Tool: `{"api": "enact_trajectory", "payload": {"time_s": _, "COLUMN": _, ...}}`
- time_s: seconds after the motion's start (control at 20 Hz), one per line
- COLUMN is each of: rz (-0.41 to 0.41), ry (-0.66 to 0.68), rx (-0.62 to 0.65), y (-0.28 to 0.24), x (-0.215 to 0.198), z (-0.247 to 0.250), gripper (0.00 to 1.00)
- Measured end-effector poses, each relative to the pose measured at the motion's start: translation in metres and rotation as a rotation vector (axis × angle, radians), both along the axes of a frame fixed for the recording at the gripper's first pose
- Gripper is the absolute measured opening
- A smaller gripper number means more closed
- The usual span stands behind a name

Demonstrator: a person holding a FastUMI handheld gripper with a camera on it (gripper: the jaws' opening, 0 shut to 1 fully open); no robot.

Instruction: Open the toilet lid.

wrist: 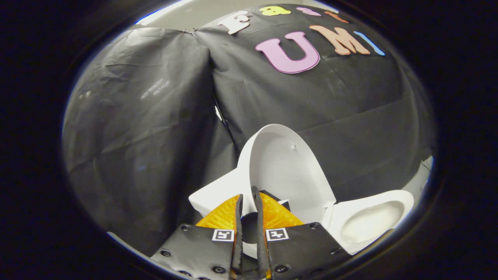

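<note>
1. Just ahead of the fingertips, the toilet lid (pixel 288 171) is standing raised, its pale underside facing the camera and its lower edge sitting near the hinge, with the open bowl (pixel 373 221) lying off to one side beyond it.
2. The gripper (pixel 249 202) is showing its fingers drawn narrow, almost together, with only a thin gap; whether they are pinching the lid's rim or merely resting against it is hard to tell from this angle.
3. The lid is looking like thin, rigid moulded plastic (light to swing, judging by its slim edge), glossy and therefore likely slippery under the pads.
4. Its rim is offering the best hold, far from the hinge, where leverage is greatest.
5. Slamming it against the tank (pixel 214 198) is the risk, so gentle handling is seeming wise.
</note>
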State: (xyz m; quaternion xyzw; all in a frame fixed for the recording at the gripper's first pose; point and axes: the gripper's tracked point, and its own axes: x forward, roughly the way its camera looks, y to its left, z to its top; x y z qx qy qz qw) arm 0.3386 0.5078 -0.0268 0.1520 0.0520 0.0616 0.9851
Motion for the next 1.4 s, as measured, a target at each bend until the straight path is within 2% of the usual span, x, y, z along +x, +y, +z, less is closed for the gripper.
{"api": "enact_trajectory", "payload": {"time_s": 0.35, "rz": -0.039, "ry": 0.033, "rx": -0.1, "y": -0.008, "x": 0.0, "z": 0.001, "gripper": 0.15}}
{"api": "enact_trajectory", "payload": {"time_s": 0.45, "rz": -0.017, "ry": 0.023, "rx": -0.097, "y": -0.003, "x": -0.001, "z": 0.006, "gripper": 0.15}}
{"api": "enact_trajectory", "payload": {"time_s": 0.5, "rz": -0.013, "ry": 0.01, "rx": -0.097, "y": -0.002, "x": -0.001, "z": 0.01, "gripper": 0.23}}
{"api": "enact_trajectory", "payload": {"time_s": 0.6, "rz": -0.016, "ry": -0.032, "rx": -0.089, "y": -0.006, "x": -0.002, "z": 0.027, "gripper": 0.25}}
{"api": "enact_trajectory", "payload": {"time_s": 0.7, "rz": -0.052, "ry": -0.064, "rx": -0.088, "y": -0.018, "x": -0.003, "z": 0.042, "gripper": 0.29}}
{"api": "enact_trajectory", "payload": {"time_s": 0.95, "rz": -0.08, "ry": -0.113, "rx": -0.128, "y": -0.041, "x": -0.008, "z": 0.067, "gripper": 0.63}}
{"api": "enact_trajectory", "payload": {"time_s": 1.1, "rz": -0.096, "ry": -0.143, "rx": -0.167, "y": -0.06, "x": -0.015, "z": 0.085, "gripper": 0.65}}
{"api": "enact_trajectory", "payload": {"time_s": 1.4, "rz": -0.184, "ry": -0.2, "rx": -0.224, "y": -0.12, "x": -0.036, "z": 0.123, "gripper": 0.71}}
